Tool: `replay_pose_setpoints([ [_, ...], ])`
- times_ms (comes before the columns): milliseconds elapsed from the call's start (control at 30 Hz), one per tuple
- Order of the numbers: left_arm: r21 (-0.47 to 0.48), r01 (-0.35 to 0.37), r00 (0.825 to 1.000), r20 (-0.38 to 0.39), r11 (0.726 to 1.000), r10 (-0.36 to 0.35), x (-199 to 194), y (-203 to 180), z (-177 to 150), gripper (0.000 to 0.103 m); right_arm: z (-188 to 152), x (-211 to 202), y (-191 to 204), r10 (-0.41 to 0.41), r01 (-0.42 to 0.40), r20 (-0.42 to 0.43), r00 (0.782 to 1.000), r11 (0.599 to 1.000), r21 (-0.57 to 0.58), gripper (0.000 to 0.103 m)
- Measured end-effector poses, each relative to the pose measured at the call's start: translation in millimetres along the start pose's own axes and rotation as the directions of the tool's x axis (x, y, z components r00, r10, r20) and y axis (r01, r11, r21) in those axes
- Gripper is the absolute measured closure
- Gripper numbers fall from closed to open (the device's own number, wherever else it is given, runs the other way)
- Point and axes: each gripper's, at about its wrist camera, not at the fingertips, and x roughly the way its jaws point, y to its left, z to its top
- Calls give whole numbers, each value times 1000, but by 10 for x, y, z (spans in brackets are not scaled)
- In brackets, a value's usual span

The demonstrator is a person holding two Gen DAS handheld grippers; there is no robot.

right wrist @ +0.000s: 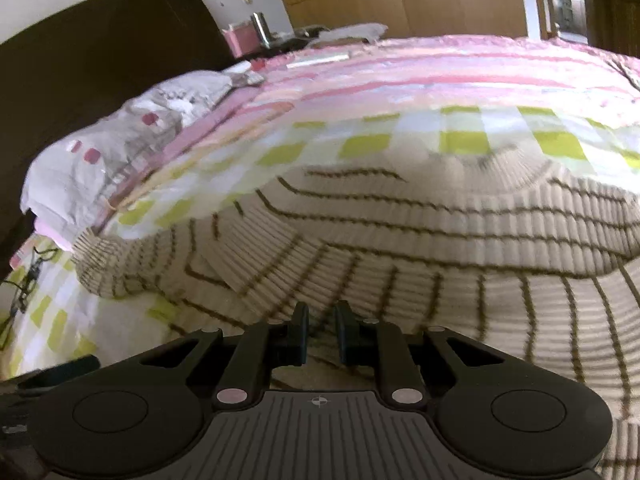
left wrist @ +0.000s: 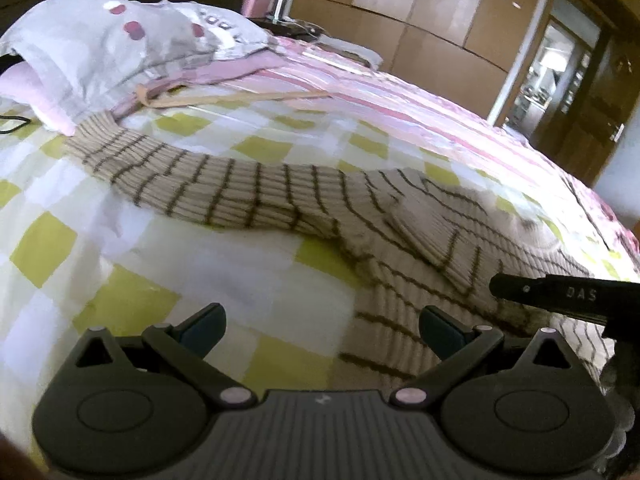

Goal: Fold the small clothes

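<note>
One garment in play here: a beige ribbed sweater (left wrist: 256, 196) with thin brown stripes, lying across the bed (left wrist: 132, 248) on a green-and-white checked cover, one long sleeve stretched toward the pillow end. Its body runs off the right and lower edges of both views, so the full outline can't be seen, and the far side is blurred. Near the neckline in the right wrist view the knit smears into a soft haze, hard to read.

Left claw (left wrist: 322, 330), two fingers spread wide, nothing between them; one fingertip sits over the checked cover, the other over the sweater's edge. Whether either touches the fabric can't be told.

Right claw (right wrist: 322, 330), fingers drawn close with a narrow slit between them, down low over the sweater's striped body. No fold of cloth is visibly pinched in that slit, though the pads hide what lies directly beneath. In the left wrist view one of its dark fingers pokes in from the right edge over the knit, the rest cut off.

Up at the head of the bed, one grey-white pillow (left wrist: 120, 48) with red patches, partly out of frame. Beyond it, one pink box (left wrist: 256, 2) and one metal cup (left wrist: 282, 2), both small and fuzzy.
</note>
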Motion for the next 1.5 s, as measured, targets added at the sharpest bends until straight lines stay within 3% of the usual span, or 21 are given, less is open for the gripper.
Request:
replay_pose_setpoints([
  [167,-61,-48,998,38,997,50,-24,208,106,0,47,169,247,17,-17,1,1000,998,-62,86],
  [233,-101,-58,997,36,993,62,-14,301,134,0,66,242,342,26,-26,2,1000,996,-82,81],
  [300,-125,-66,997,34,990,71,4,364,149,0,61,300,451,26,-25,7,1000,992,-125,68],
  [367,-129,-71,997,32,989,75,23,386,162,0,40,350,565,1,2,18,1000,980,-200,68],
  [533,-99,-85,995,48,991,90,22,352,157,0,32,480,663,-68,71,20,997,961,-267,72],
  [600,-90,-93,994,57,992,98,15,348,163,0,22,455,681,-76,80,24,997,957,-278,84],
  [733,-114,-91,994,48,989,97,29,403,182,0,-31,363,729,-56,62,28,998,951,-304,97],
  [1000,-180,-147,985,66,973,161,75,634,268,0,-163,374,814,-42,44,14,999,936,-350,94],
  [1200,-302,-182,975,71,936,212,95,980,361,0,-185,231,810,20,-8,41,999,958,-286,90],
  [1400,-323,-221,954,123,920,273,108,1192,518,0,-376,25,806,76,-64,49,996,974,-219,89],
  [1500,-354,-216,952,129,910,277,153,1352,595,5,-485,10,784,86,-79,34,996,981,-177,89],
])
